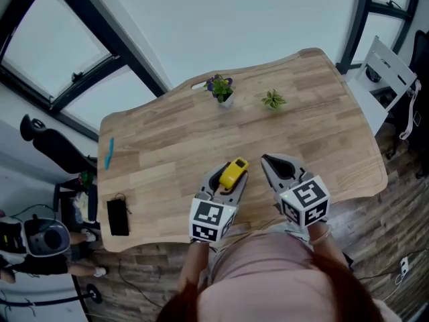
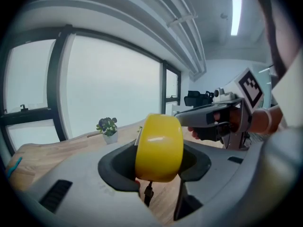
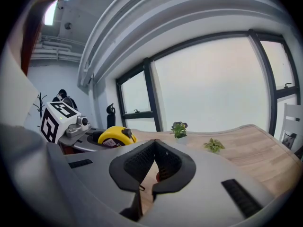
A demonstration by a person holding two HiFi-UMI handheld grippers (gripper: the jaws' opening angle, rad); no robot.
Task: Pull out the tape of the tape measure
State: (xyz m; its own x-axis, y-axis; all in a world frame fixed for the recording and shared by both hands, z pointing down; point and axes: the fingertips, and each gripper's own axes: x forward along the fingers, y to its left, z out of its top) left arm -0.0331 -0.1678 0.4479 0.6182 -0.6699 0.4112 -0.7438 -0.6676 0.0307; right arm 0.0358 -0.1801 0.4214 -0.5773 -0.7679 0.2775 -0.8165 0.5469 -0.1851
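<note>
Left gripper [image 1: 228,177]: clamped on the tape measure [image 1: 233,173], one jaw on each flat side of the yellow case; it is over the table's [image 1: 167,139] near edge, about midway along it.
Tape measure: between the left jaws, above the table's near edge; its rounded yellow rim faces the left gripper's camera.
Cord [image 2: 147,193]: dark, hangs from the underside of the case, above the table's wood.
Right gripper [image 1: 268,159]: jaws pressed together with nothing between them; it is over the table's near edge, toward the right end, tips pointing toward the far side.
Marker cubes: one on each gripper, just off the table's near edge, by the person's hands.
Purple plant [image 1: 220,88]: small white pot, upright at the table's far edge, near the middle.
Green plant [image 1: 273,100]: low and leafy, near the table's far edge, toward the right end.
Blue pen [image 1: 109,151]: lies at the table's left end.
Black device [image 1: 118,217]: flat on the table's near left corner.
Table: pale wood with a wavy outline.
</note>
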